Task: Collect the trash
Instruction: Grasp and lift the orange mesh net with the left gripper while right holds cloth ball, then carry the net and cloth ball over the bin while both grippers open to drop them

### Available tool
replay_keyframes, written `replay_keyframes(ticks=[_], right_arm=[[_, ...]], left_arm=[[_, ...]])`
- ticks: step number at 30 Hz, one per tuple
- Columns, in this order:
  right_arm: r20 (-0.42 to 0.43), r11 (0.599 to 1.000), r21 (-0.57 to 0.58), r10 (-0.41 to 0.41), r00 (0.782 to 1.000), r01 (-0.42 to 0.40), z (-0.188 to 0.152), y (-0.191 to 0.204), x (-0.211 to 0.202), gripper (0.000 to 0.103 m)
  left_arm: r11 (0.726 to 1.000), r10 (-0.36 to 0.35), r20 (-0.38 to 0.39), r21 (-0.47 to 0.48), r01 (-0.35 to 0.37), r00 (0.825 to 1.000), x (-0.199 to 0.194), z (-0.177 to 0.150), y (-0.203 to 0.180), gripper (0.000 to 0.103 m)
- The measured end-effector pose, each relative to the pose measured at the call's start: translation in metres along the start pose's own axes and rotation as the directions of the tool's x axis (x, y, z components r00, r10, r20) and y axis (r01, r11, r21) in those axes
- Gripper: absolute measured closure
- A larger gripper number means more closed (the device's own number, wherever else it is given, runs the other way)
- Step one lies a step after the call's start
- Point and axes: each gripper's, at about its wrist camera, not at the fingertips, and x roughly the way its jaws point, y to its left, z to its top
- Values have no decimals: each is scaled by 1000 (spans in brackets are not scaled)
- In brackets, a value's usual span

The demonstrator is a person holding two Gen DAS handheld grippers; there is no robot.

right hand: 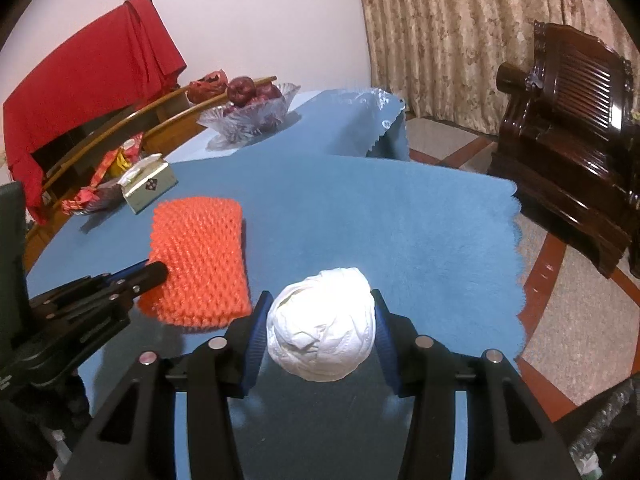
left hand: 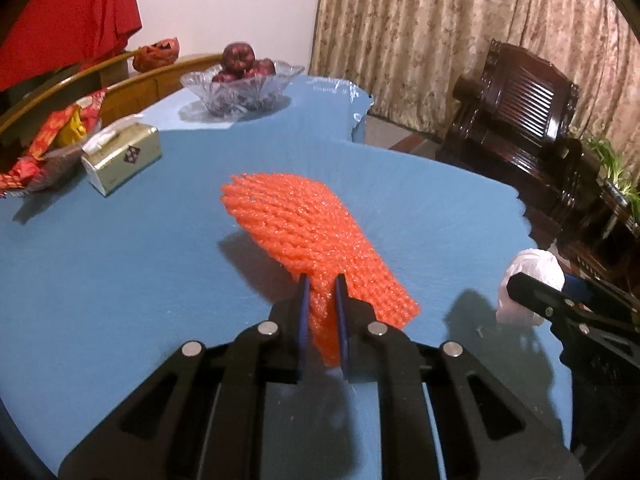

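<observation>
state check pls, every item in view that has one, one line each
left tool: shut on orange foam net
orange foam net: pinched at one edge, far end lifted off the blue tablecloth
right tool: shut on white paper ball
white paper ball: crumpled, held between the pads
glass bowl: upright, holding red apples
tissue box: open, tissue sticking out
</observation>
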Motion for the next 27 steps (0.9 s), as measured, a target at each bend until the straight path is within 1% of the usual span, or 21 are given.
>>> replay_keyframes(ticks=[8, 16, 24, 27], right_arm=[[44, 1000, 0, 13, 999, -13, 5, 5, -41, 55], [89, 1000, -15, -7, 996, 8, 4, 6, -90, 55], [136, 999, -3, -36, 990, 36, -9, -2, -149, 55], [155, 999, 11, -49, 987, 48, -17, -9, -173, 55]], left_arm=[[999, -29, 61, 22, 27, 998, -52, 1, -12, 92], [997, -58, 102, 65, 52, 993, -100, -5, -41, 92], [992, -104, 128, 89, 93, 986, -139, -18, -70, 92], [987, -125, 138, 115, 110, 983, -155, -24, -84, 92]])
